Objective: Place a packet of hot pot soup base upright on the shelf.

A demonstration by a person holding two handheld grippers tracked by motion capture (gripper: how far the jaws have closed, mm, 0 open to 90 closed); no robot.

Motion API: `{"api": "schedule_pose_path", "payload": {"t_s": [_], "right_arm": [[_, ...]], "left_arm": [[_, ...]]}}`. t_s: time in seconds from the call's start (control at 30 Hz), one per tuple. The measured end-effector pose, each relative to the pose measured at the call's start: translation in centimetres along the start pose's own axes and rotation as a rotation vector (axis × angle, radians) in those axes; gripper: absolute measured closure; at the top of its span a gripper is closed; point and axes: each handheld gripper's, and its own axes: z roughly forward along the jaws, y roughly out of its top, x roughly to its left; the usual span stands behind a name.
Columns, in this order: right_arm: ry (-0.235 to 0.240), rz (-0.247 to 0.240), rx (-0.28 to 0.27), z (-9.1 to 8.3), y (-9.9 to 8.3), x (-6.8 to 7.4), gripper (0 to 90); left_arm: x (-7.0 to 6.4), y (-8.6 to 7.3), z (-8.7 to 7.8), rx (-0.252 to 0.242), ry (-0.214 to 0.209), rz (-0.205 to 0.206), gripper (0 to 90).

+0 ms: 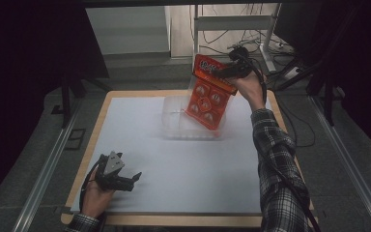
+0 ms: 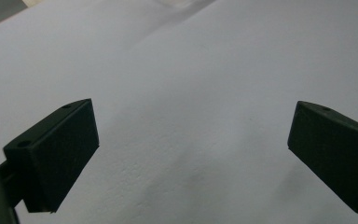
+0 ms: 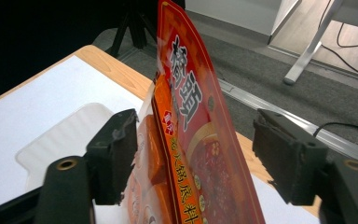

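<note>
— Black jaws of the left gripper (image 1: 134, 178) stand wide apart with nothing between them, low at about seven o'clock on the desk (image 1: 101, 113), just above the white sheet (image 1: 183, 164).

— And the right gripper (image 1: 221, 73)?

— Up at one o'clock, raised. The red snack packet (image 1: 206, 99) hangs between its jaws, over the clear plastic tub (image 1: 174, 121) near the desk's far edge. In the right gripper view the jaws look parted on either side of the packet (image 3: 191, 140); one seems to touch it, but I cannot tell whether it is really pinched.

— What could go wrong?

— I'd judge the packet could slip early and catch the tub's rim, tipping out towards two o'clock, since it hangs tilted and its lower end is only partly inside. The tub is light and could slide on the smooth sheet.

— And the room?

— Wooden desk edge, grey carpet (image 1: 140, 72) beyond, cables (image 1: 222, 46) and a white frame's legs (image 1: 270, 43) at twelve, dark curtains at both sides.
</note>
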Motion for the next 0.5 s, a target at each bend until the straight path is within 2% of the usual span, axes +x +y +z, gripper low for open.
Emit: {"api": "schedule_pose_path", "payload": {"t_s": [0.5], "right_arm": [[0.025,-0.020,-0.018,-1.8,0.0,0.5,18.8]], "left_arm": [[-0.1,0.1,0.0,0.006,-0.010,-0.010,1.3]]}}
